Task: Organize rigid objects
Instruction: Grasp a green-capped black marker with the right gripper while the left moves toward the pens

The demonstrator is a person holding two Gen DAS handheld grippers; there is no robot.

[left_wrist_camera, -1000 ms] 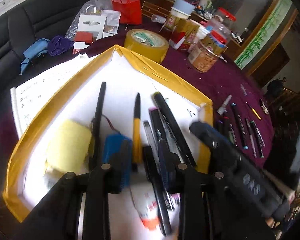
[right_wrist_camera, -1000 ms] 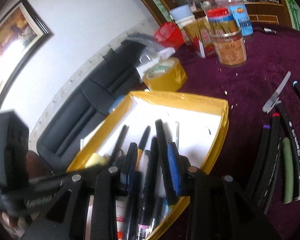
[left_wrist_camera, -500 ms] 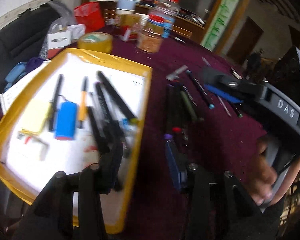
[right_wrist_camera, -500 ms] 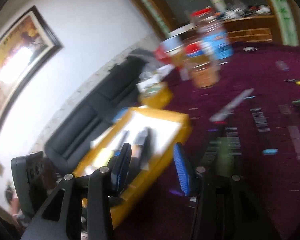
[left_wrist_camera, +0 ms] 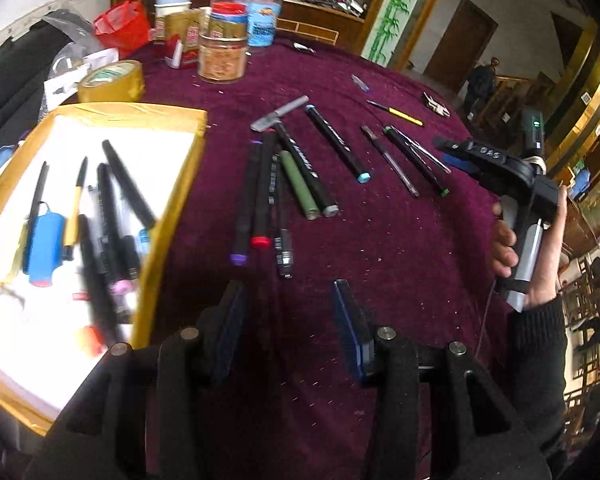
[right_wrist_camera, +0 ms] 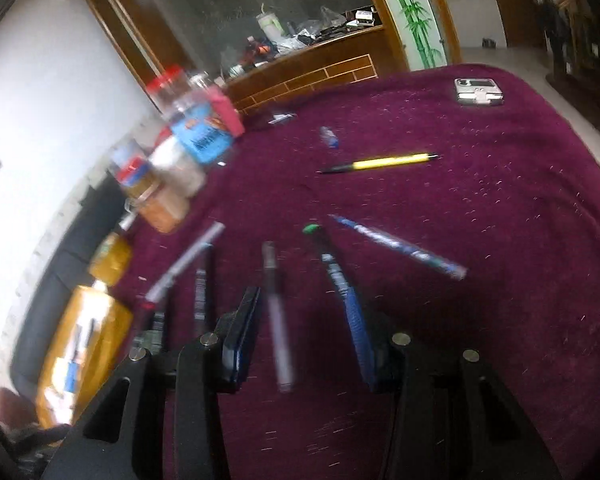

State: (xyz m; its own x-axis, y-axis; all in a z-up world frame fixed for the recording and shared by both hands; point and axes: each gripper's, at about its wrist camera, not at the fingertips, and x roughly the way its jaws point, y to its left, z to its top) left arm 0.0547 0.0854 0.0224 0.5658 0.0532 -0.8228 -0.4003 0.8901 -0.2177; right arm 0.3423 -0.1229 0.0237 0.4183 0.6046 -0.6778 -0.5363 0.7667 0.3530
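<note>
Maroon cloth (left_wrist_camera: 380, 240) carries loose pens (left_wrist_camera: 292, 176) beside the yellow-edged tray (left_wrist_camera: 172, 216), right of it. Left gripper (left_wrist_camera: 288, 324) and right gripper (right_wrist_camera: 300, 332) have just been opening; both stand half-spread, empty. Recommend squaring jaws across one pen barrel, mid-length, before closing.

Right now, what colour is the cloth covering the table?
Deep maroon, the tablecloth; clearest in the left wrist view.

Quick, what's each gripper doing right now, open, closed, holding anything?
Left gripper: open, nothing between its jaws, which have just been opening.
Right gripper: open, holding nothing; jaws just opened, above a blurred pen.
</note>
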